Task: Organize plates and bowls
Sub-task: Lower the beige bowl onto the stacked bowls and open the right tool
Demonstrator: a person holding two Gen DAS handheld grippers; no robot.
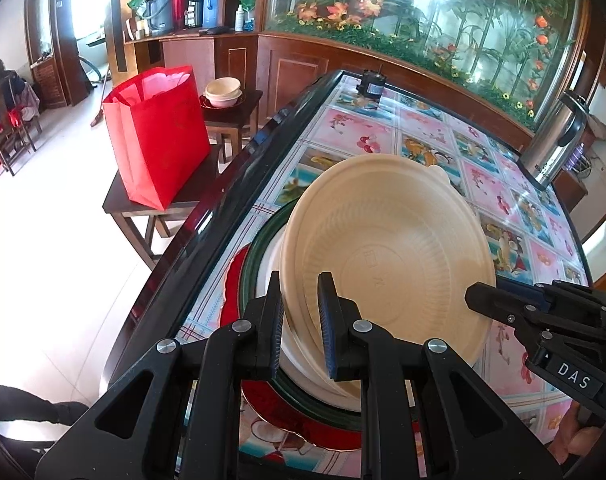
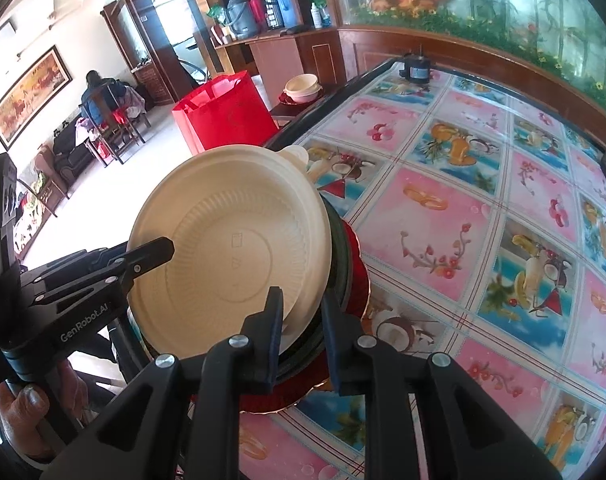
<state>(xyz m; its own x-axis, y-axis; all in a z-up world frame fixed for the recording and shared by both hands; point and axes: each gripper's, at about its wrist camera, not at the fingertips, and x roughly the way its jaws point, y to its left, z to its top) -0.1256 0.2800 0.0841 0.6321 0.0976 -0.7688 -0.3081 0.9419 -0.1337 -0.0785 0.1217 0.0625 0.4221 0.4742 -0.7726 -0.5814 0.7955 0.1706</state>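
The desk (image 1: pixel 423 132), covered in a fruit-and-flower cloth, carries your stack at its near left edge: a red plate (image 1: pixel 239 280) at the bottom, a dark green plate (image 1: pixel 255 252) on it, white bowls (image 1: pixel 303 364) above. The top beige bowl (image 1: pixel 387 240) is tilted up on its side, its inside facing you. Your left gripper (image 1: pixel 301 320) is nearly closed and clamps that bowl's near rim, one finger inside, one outside. Your right gripper (image 2: pixel 301 336) is open just a rim's width and straddles the opposite rim of the beige bowl (image 2: pixel 239 252); whether it pinches cannot be told. Beyond the desk, a red bag (image 1: pixel 159 136) stands on a stool, with more bowls (image 1: pixel 223 92) on another stool behind.
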